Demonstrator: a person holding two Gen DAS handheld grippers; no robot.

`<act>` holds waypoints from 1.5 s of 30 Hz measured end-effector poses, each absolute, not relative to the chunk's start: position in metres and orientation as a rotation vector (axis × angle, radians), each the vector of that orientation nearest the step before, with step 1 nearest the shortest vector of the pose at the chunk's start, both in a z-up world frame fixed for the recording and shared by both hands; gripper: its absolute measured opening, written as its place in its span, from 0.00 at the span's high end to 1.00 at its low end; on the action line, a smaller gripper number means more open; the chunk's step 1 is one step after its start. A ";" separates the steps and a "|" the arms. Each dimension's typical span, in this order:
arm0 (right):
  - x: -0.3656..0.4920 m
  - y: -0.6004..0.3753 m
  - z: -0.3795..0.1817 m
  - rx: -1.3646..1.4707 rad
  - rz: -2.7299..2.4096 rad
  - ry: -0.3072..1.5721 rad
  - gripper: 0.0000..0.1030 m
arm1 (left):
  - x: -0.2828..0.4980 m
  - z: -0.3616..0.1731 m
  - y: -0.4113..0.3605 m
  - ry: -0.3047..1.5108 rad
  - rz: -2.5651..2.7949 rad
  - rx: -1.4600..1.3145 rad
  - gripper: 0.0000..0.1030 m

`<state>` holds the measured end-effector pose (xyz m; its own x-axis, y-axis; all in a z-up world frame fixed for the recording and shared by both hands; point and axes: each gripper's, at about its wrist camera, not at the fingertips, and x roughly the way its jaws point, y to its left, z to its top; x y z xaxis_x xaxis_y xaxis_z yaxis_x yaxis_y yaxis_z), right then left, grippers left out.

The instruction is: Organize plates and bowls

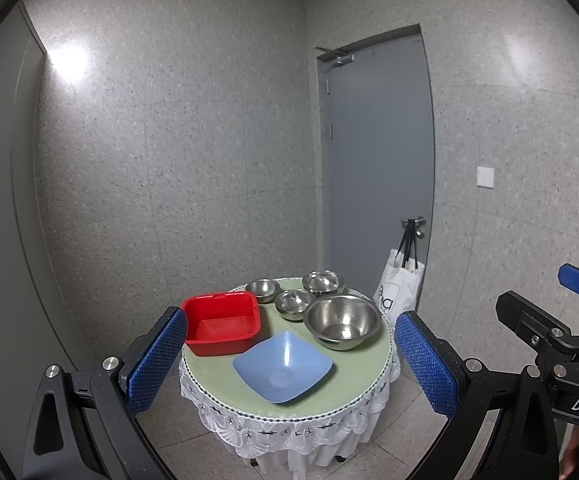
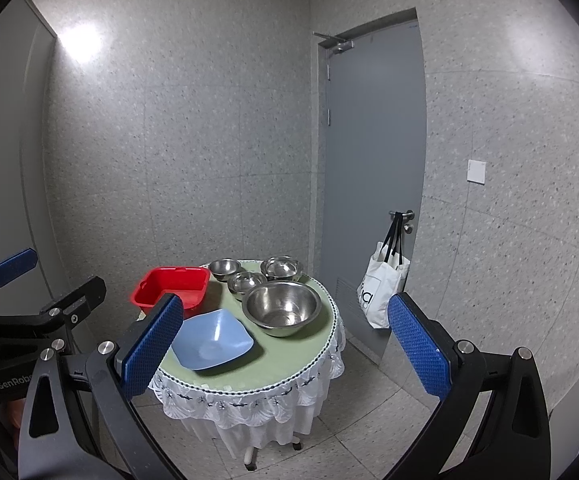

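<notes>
A small round table (image 1: 353, 384) (image 2: 289, 364) with a green top and a white lace skirt holds a red square tub (image 1: 221, 322) (image 2: 171, 286), a blue square plate-bowl (image 1: 283, 366) (image 2: 213, 338), a large steel bowl (image 1: 343, 320) (image 2: 283, 308) and three small steel bowls (image 1: 294, 304) (image 2: 246, 282). My left gripper (image 1: 289, 364) is open and empty, held back from the table. My right gripper (image 2: 285, 348) is open and empty, also short of the table. Each gripper shows at the edge of the other's view.
A grey door (image 1: 377, 168) (image 2: 373, 160) stands behind the table at the right, with a white tote bag (image 1: 399, 290) (image 2: 381, 288) hanging from its handle. Speckled grey walls close the corner. The floor is tiled.
</notes>
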<state>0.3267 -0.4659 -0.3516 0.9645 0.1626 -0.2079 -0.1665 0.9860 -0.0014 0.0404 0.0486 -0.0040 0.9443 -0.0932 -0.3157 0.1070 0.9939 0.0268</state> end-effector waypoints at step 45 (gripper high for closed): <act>0.683 -0.389 -0.576 -0.032 0.353 0.863 0.00 | 0.485 -0.203 0.121 1.004 0.127 -0.058 0.05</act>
